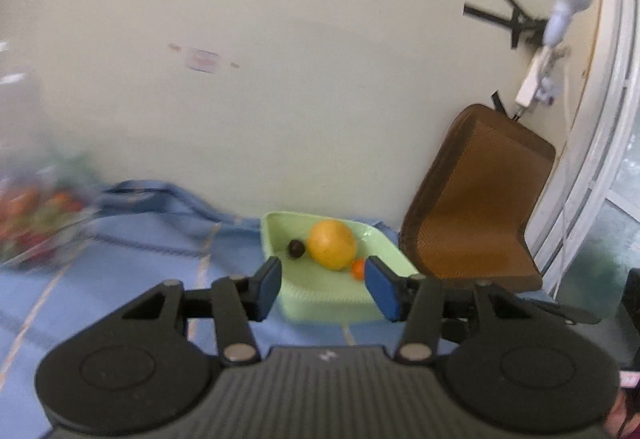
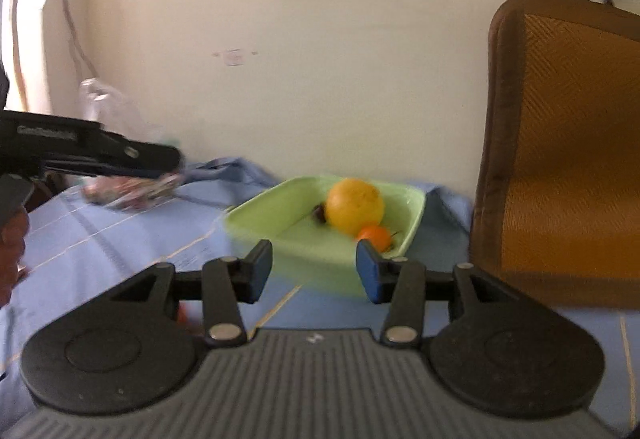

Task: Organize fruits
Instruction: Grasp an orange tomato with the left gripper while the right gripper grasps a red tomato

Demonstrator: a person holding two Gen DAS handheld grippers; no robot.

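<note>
I've got the pale green square plastic tray (image 1: 320, 299) as my landmark; it sits on the bench under a light blue cloth w/ thin tan stripes (image 1: 132, 279), close to the cream wall. Inside the tray: a big round yellow-orange citrus fruit (image 1: 332, 245) near the middle, a small dark round fruit (image 1: 296, 248) touching or just beside it on the side away from the chair, and a small orange tomato-like fruit (image 1: 359, 268) just beside it toward the tray's near corner.

Left tool (image 1: 324, 289): blue pads apart, nothing between them. It hovers short of the tray's near wall; the fruits lie beyond the fingertips, framed in the gap.

Right tool (image 2: 314, 271): pads also apart, empty, and likewise short of the tray (image 2: 280, 207), w/ the small orange fruit (image 2: 374, 237) just past its right pad.

A brown woven chair back (image 1: 476, 199) stands just beside the tray. Well away on the tray's other side lies a clear plastic bag of mixed fruit (image 1: 36, 223), blurred, can't tell contents exactly.
</note>
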